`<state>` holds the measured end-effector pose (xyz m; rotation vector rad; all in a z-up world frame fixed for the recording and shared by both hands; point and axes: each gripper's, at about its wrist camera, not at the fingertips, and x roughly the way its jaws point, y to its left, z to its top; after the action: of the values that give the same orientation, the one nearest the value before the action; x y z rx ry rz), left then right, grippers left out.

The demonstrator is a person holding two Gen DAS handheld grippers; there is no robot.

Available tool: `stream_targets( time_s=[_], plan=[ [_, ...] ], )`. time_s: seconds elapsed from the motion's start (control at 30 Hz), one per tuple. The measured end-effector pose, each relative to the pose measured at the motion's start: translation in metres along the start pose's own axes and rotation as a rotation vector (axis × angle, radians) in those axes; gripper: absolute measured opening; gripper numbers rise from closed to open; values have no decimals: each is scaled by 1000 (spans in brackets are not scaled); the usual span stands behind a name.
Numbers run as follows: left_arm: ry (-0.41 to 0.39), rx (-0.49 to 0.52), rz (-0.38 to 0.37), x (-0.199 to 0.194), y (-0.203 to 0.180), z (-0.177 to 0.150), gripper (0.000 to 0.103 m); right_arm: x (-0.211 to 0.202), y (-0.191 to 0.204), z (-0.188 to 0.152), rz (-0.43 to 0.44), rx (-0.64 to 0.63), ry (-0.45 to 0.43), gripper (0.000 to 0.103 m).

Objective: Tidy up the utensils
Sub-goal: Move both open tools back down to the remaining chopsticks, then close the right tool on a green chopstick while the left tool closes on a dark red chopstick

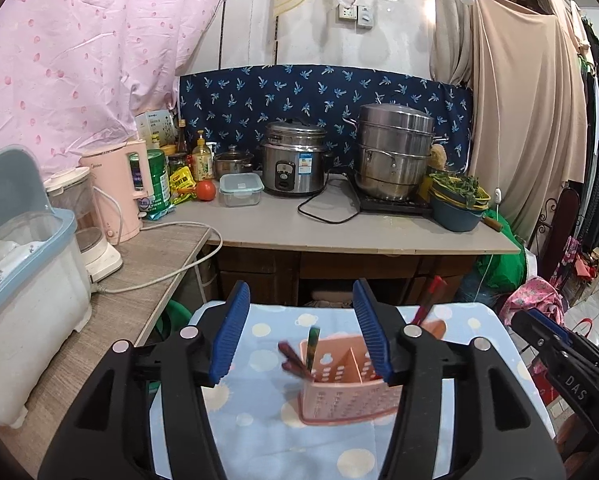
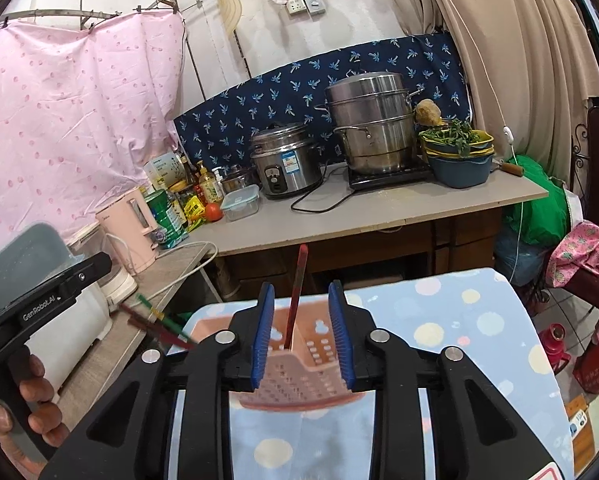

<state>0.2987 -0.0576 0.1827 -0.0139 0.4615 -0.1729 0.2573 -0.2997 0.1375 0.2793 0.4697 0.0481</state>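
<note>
A pink perforated utensil holder point(image 1: 349, 388) stands on a blue dotted cloth point(image 1: 267, 432). Red and green chopsticks point(image 1: 299, 354) lean out of its left compartment, and a red pair point(image 1: 427, 304) rises from its right side. My left gripper point(image 1: 299, 340) is open and empty, above and in front of the holder. In the right wrist view the holder point(image 2: 299, 380) sits between the open pads of my right gripper point(image 2: 303, 332); a red chopstick point(image 2: 297, 296) stands upright in it, untouched. More chopsticks point(image 2: 159, 322) lean left.
A grey counter point(image 1: 339, 228) behind carries a rice cooker point(image 1: 295, 160), a steel steamer pot point(image 1: 395, 152), a blue basin of greens point(image 1: 457, 200) and bottles. A side table at the left holds a pink kettle point(image 1: 119, 192) and a dish box point(image 1: 23, 280).
</note>
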Motion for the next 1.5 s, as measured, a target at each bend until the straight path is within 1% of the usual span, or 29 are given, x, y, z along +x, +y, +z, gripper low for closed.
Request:
stream_targets(
  time_s=[0.03, 0.13, 0.2, 0.33, 0.47, 0.63, 0.77, 0.83, 0.97, 1.17, 1.3, 1.5],
  plan=[
    [6, 0, 0, -5, 2, -5, 54, -7, 0, -5, 2, -3, 5, 37],
    [21, 13, 2, -21, 5, -21, 56, -27, 2, -25, -4, -26, 20, 38],
    [32, 22, 0, -31, 8, -34, 57, -41, 4, -43, -14, -48, 40, 38],
    [82, 54, -14, -49, 13, -68, 58, -65, 2, -83, -28, -53, 82, 38],
    [132, 94, -3, -63, 17, -106, 58, -83, 0, -130, -43, -48, 160, 38],
    [193, 89, -13, -82, 23, -149, 58, -102, -3, -175, -46, -14, 237, 38],
    [230, 100, -7, -94, 23, -182, 58, -118, -1, -205, -74, -28, 261, 38],
    [256, 101, -11, -99, 22, -199, 58, -124, 2, -218, -83, -35, 273, 38],
    [317, 62, -28, -106, 24, -229, 58, -133, 9, -243, -88, -56, 312, 38],
    [396, 32, -18, -112, 29, -271, 58, -140, 22, -278, -93, -96, 371, 38],
    [423, 24, -16, -119, 30, -289, 58, -144, 30, -295, -109, -139, 382, 38],
    [462, 7, -35, -125, 27, -309, 58, -147, 41, -309, -95, -162, 393, 38]
  ],
)
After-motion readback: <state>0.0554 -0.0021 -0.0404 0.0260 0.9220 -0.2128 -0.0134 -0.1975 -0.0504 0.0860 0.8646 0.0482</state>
